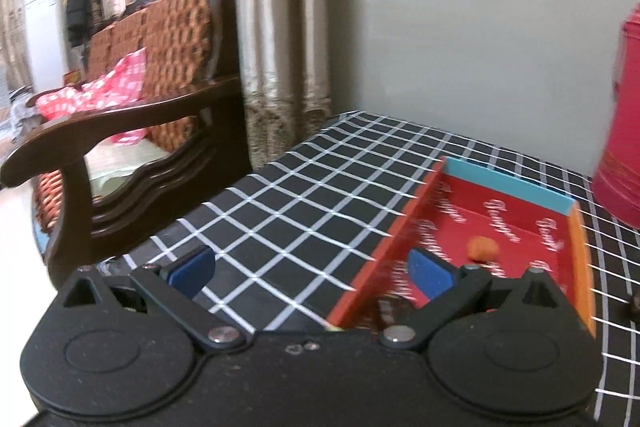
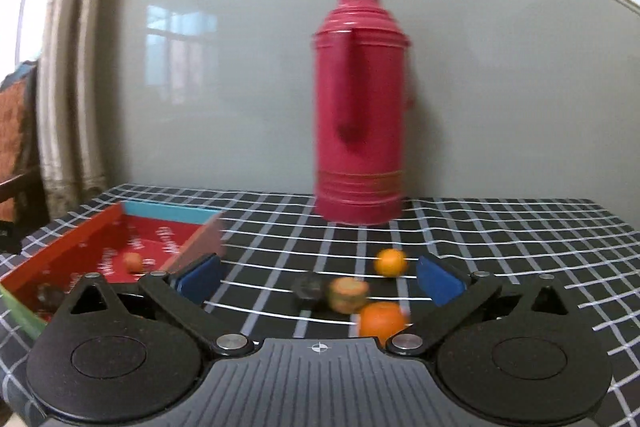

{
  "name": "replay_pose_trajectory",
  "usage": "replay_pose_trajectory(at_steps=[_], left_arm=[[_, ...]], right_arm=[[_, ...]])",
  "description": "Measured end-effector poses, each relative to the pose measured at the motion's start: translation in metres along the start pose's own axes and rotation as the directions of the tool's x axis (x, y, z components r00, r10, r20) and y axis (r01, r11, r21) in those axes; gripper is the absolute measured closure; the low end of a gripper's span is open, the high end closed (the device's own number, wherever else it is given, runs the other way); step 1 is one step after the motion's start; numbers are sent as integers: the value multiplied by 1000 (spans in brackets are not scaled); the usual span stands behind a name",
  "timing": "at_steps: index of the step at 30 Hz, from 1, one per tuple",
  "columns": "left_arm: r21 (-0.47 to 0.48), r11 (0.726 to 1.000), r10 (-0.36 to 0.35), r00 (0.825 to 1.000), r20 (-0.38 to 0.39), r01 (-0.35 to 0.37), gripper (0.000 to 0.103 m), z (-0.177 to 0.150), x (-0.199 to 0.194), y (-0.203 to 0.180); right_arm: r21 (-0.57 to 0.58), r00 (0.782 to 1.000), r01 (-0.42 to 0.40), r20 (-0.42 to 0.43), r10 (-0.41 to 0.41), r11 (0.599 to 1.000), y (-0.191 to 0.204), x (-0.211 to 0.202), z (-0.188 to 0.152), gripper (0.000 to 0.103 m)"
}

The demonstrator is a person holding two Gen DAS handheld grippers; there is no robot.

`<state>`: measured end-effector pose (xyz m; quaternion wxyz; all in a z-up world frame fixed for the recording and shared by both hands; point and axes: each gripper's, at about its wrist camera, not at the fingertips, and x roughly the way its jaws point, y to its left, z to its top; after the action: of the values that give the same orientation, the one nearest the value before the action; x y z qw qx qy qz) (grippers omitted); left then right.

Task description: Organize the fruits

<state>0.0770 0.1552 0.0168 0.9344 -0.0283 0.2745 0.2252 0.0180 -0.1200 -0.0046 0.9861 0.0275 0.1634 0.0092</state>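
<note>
A shallow red box (image 1: 464, 203) with a blue far wall lies on the checked table; one small orange fruit (image 1: 483, 247) sits inside it. My left gripper (image 1: 312, 267) is open and empty, its right finger over the box's near left wall. In the right wrist view the box (image 2: 80, 247) is at the left, holding the small orange fruit (image 2: 133, 261) and a dark fruit (image 2: 50, 295). My right gripper (image 2: 318, 281) is open and empty above loose fruits: a small orange (image 2: 391, 262), a larger orange (image 2: 382, 321), a greenish-brown fruit (image 2: 347, 294) and a dark fruit (image 2: 307, 290).
A tall red thermos flask (image 2: 360, 107) stands at the back of the table against the grey wall; it shows at the right edge of the left wrist view (image 1: 624, 115). A wooden sofa (image 1: 132, 131) and a curtain (image 1: 280, 47) stand left of the table.
</note>
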Motion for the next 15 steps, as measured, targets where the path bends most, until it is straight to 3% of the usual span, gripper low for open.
replay_pose_trajectory(at_steps=[7, 15], left_arm=[[92, 992, -97, 994, 51, 92, 6, -10, -21, -49], [184, 961, -220, 974, 56, 206, 6, -26, -39, -101]], right_arm=[[50, 993, 117, -11, -117, 992, -36, -11, 1, 0], [69, 974, 227, -6, -227, 972, -67, -27, -2, 0]])
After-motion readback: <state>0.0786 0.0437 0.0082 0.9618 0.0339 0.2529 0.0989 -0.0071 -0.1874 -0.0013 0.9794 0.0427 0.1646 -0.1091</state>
